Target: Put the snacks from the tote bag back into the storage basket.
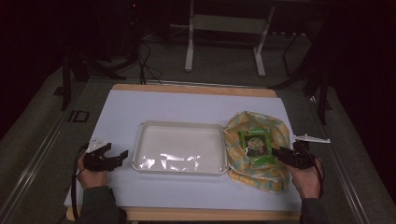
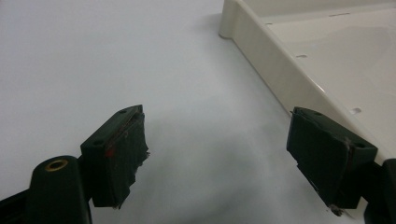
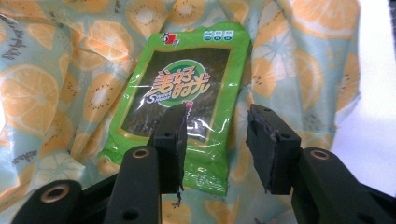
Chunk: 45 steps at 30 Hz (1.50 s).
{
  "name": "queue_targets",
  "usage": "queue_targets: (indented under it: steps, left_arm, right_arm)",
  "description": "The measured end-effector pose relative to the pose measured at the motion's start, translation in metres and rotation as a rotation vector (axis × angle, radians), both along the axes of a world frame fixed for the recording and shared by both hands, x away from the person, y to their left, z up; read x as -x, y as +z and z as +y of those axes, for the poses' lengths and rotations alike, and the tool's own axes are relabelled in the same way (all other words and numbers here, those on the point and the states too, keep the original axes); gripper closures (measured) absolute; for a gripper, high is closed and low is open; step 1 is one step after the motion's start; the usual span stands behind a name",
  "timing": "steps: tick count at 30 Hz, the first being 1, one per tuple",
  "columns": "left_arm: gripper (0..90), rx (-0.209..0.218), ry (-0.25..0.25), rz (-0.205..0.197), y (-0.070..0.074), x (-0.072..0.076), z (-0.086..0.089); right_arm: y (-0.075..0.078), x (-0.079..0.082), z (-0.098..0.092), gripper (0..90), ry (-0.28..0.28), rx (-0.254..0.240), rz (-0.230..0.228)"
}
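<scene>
Glossy green plastic snack packet [image 3: 180, 102] lies on matt printed cloth [image 3: 60, 93]; the cream plastic tray [image 1: 140, 140] shines smoothly.

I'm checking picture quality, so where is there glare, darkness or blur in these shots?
High view: dark surroundings, bright glare patches on the cream plastic tray. Right gripper view: sheen on the glossy green snack packet, right tool soft-focused. Left gripper view: evenly lit, left tool slightly blurred.
</scene>
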<state>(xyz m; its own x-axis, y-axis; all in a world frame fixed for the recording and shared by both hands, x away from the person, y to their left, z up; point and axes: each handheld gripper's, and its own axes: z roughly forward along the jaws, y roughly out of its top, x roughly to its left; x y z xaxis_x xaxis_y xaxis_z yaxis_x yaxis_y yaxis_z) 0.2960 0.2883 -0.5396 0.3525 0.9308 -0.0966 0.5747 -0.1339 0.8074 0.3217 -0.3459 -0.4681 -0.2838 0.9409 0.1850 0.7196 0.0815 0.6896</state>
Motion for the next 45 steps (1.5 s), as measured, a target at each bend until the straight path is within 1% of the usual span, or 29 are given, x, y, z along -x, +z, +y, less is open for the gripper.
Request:
queue_targets:
  steps: [2, 3, 4, 9, 13, 16, 20, 23, 28, 31, 36, 41, 43, 45]
  left_arm:
    - [20.3, 0.0, -0.001, 0.001, 0.0, 0.0, 0.0]
    - [20.3, 0.0, 0.0, 0.001, 0.0, 0.0, 0.0]
    - [20.3, 0.001, -0.001, 0.001, 0.0, 0.0, 0.0]
    - [20.3, 0.0, -0.003, 0.001, 0.0, 0.0, 0.0]
    - [20.3, 0.0, -0.003, 0.002, 0.0, 0.0, 0.0]
    - [20.3, -0.001, -0.003, 0.002, 0.0, 0.0, 0.0]
    - [20.3, -0.001, -0.003, 0.002, 0.0, 0.0, 0.0]
    - [20.3, 0.001, -0.004, 0.003, 0.0, 0.0, 0.0]
    - [20.3, 0.001, -0.004, 0.003, 0.0, 0.0, 0.0]
    - [20.3, -0.001, -0.003, 0.003, 0.0, 0.0, 0.0]
    - [20.3, 0.002, -0.004, 0.003, 0.0, 0.0, 0.0]
    - [20.3, 0.002, -0.005, 0.003, 0.0, -0.001, 0.0]
    - [20.3, 0.002, -0.005, 0.004, 0.0, -0.001, 0.0]
    - [20.3, 0.002, -0.005, 0.004, 0.0, -0.001, 0.0]
  right_arm:
    - [-0.001, -0.001, 0.0, 57.3, 0.001, -0.001, 0.004]
    - [-0.005, -0.004, 0.001, 56.8, 0.005, -0.006, 0.02]
    - [-0.006, -0.004, 0.001, 56.5, 0.007, -0.008, 0.026]
    - [-0.011, -0.009, 0.001, 55.6, 0.002, -0.025, 0.045]
    - [-0.015, -0.013, 0.001, 54.3, 0.002, -0.027, 0.059]
    - [-0.017, -0.016, 0.001, 53.1, 0.004, -0.043, 0.084]
    - [-0.019, -0.02, 0.001, 50.6, 0.003, -0.054, 0.104]
    - [-0.021, -0.023, 0.0, 49.1, -0.002, -0.084, 0.122]
    - [-0.023, -0.029, 0.002, 44.6, -0.001, -0.09, 0.149]
    - [-0.025, -0.035, 0.004, 42.9, 0.0, -0.087, 0.169]
    - [-0.029, -0.048, 0.006, 42.0, -0.004, -0.101, 0.213]
    - [-0.037, -0.058, 0.006, 42.5, -0.003, -0.135, 0.259]
    - [-0.04, -0.06, 0.006, 43.8, 0.001, -0.163, 0.271]
    - [-0.043, -0.061, 0.005, 45.6, 0.019, -0.201, 0.279]
